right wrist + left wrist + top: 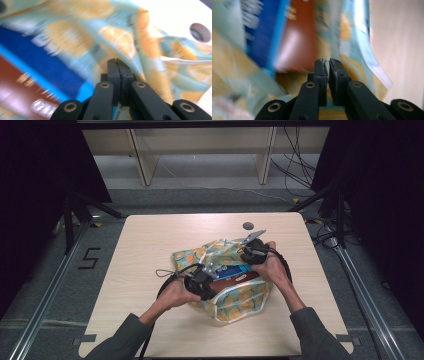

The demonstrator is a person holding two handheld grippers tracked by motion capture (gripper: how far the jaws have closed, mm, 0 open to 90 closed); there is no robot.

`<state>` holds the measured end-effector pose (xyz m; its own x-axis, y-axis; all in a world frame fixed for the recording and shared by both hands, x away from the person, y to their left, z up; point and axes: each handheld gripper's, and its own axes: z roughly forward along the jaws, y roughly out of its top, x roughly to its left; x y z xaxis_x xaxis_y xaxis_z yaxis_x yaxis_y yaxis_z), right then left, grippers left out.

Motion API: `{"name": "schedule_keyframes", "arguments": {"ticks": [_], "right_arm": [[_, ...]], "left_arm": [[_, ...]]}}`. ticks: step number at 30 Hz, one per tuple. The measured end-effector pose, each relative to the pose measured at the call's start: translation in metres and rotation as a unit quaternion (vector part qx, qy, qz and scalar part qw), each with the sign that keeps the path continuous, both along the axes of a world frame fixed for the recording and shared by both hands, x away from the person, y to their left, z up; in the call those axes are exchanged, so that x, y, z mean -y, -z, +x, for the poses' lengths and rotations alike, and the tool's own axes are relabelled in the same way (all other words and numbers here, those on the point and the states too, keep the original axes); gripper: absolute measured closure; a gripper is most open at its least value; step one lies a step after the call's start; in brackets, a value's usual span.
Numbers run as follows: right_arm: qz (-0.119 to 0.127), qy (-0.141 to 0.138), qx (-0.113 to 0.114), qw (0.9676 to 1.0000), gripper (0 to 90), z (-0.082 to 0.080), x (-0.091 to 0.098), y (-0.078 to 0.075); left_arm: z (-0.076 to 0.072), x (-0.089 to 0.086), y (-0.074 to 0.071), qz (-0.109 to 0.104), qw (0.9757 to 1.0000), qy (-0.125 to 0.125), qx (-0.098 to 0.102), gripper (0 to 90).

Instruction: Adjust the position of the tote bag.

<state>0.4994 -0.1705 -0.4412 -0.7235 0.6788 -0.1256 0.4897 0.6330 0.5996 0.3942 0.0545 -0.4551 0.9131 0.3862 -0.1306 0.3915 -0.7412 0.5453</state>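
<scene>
At table centre, both grippers work a patterned cloth bag (227, 285) w/ orange-slice print.

Left gripper (212, 270), at approx 7 o'clock of the bag: in the left gripper view its jaws (327, 65) stand nearly together, a thin edge of fabric pinched between the pads, so clamped on the bag's rim.

Right gripper (248, 251), at approx 1 o'clock of the bag: jaws pressed together (117, 65), w/ bag fabric right at the tips. Looks like a pinch on the cloth, though blur makes the exact bite hard to read.

Outward from there: bag lies slumped, mouth pulled open between the two grips. Inside sit a blue box (234, 270) and a dark red box (235, 279), side by side, touching, partly poking out of the opening. White trim runs along the bag's near edge. Round hole in the tabletop (248, 226) at 12 o'clock, beyond the bag. Table (150, 240) pale wood.

Step in hand, as I judge it: holding the mouth by both rims, prob. to settle or cover the boxes. Next move needs both pinches kept firm and pulled evenly; a slack side would let the rim slip and the boxes slide out.
</scene>
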Motion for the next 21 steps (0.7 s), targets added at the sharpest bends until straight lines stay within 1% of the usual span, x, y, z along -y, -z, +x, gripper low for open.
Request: {"name": "schedule_keyframes", "arguments": {"ticks": [1, 2, 3, 4, 5, 6, 7, 8, 9, 10, 12, 13, 14, 15, 16, 17, 18, 19, 20, 21], "right_arm": [[-0.001, 0.014, 0.002, 0.9999, 90.0, 0.006, 0.001, 0.0], [-0.002, 0.023, 0.002, 0.9997, 90.0, 0.011, 0.002, -0.001], [-0.01, 0.026, 0.001, 0.9996, 90.0, 0.016, 0.004, -0.001], [-0.015, 0.029, -0.005, 0.9995, 90.0, 0.02, 0.005, -0.001], [-0.018, 0.035, -0.008, 0.9992, 90.0, 0.024, 0.006, 0.0], [-0.018, 0.042, -0.016, 0.9988, 90.0, 0.028, 0.006, 0.001], [-0.014, 0.042, -0.015, 0.9989, 90.0, 0.031, 0.006, 0.003], [-0.018, 0.038, -0.009, 0.9991, 90.0, 0.032, 0.005, 0.003], [-0.023, 0.038, -0.011, 0.9989, 90.0, 0.032, 0.004, 0.003], [-0.023, 0.036, -0.009, 0.9991, 90.0, 0.032, 0.003, 0.003], [-0.017, 0.042, -0.011, 0.9989, 90.0, 0.03, 0.001, 0.0], [-0.011, 0.039, -0.009, 0.9992, 89.4, 0.029, 0.002, -0.003], [0.001, 0.045, -0.007, 0.999, 88.6, 0.026, 0.001, -0.005], [0.013, 0.039, 0.002, 0.9992, 87.9, 0.025, 0.001, -0.007], [0.011, 0.029, -0.004, 0.9995, 87.2, 0.023, 0.003, -0.012], [0.016, 0.02, 0.009, 0.9996, 86.7, 0.021, 0.002, -0.013], [0.02, 0.028, 0.005, 0.9994, 86.5, 0.018, 0.002, -0.016], [0.025, 0.022, 0.009, 0.9994, 86.4, 0.015, 0.002, -0.017], [0.029, 0.021, 0.003, 0.9993, 86.4, 0.012, 0.002, -0.02], [0.023, 0.015, -0.002, 0.9996, 86.4, 0.01, 0.003, -0.022]], "left_arm": [[-0.006, -0.001, 0.006, 0.008, 0.9999, 0.011, -0.002, 82.9], [-0.01, -0.003, 0.011, 0.026, 0.9992, 0.03, -0.002, 82.5], [-0.014, -0.004, 0.015, 0.029, 0.9991, 0.029, -0.006, 82.1], [-0.019, -0.004, 0.02, 0.038, 0.9986, 0.036, -0.008, 81.9], [-0.022, -0.005, 0.023, 0.041, 0.9982, 0.043, -0.008, 81.8], [-0.023, -0.005, 0.025, 0.044, 0.9978, 0.05, -0.004, 81.9], [-0.026, -0.004, 0.024, 0.035, 0.9987, 0.038, -0.003, 81.6], [-0.025, -0.004, 0.018, 0.031, 0.9985, 0.043, 0.013, 80.5], [-0.024, -0.003, 0.014, 0.017, 0.9991, 0.035, 0.016, 78.8], [-0.024, -0.001, 0.008, 0.0, 0.9995, 0.021, 0.024, 77.2], [-0.017, 0.001, -0.009, -0.016, 0.9986, 0.011, 0.05, 75.2], [-0.012, 0.002, -0.017, -0.022, 0.9978, 0.006, 0.063, 74.3], [-0.005, 0.004, -0.024, -0.028, 0.9969, 0.001, 0.074, 73.4], [0.002, 0.007, -0.03, -0.034, 0.9964, -0.009, 0.077, 72.6], [0.009, 0.01, -0.034, -0.039, 0.9959, -0.016, 0.08, 71.5], [0.017, 0.015, -0.036, -0.039, 0.9959, -0.017, 0.081, 70.8], [0.024, 0.02, -0.036, -0.038, 0.9959, -0.023, 0.079, 70.4], [0.03, 0.026, -0.035, -0.033, 0.9955, -0.028, 0.084, 70.1], [0.038, 0.031, -0.033, -0.019, 0.9957, -0.031, 0.085, 70.0], [0.045, 0.034, -0.031, -0.011, 0.9955, -0.036, 0.087, 70.3]]}}
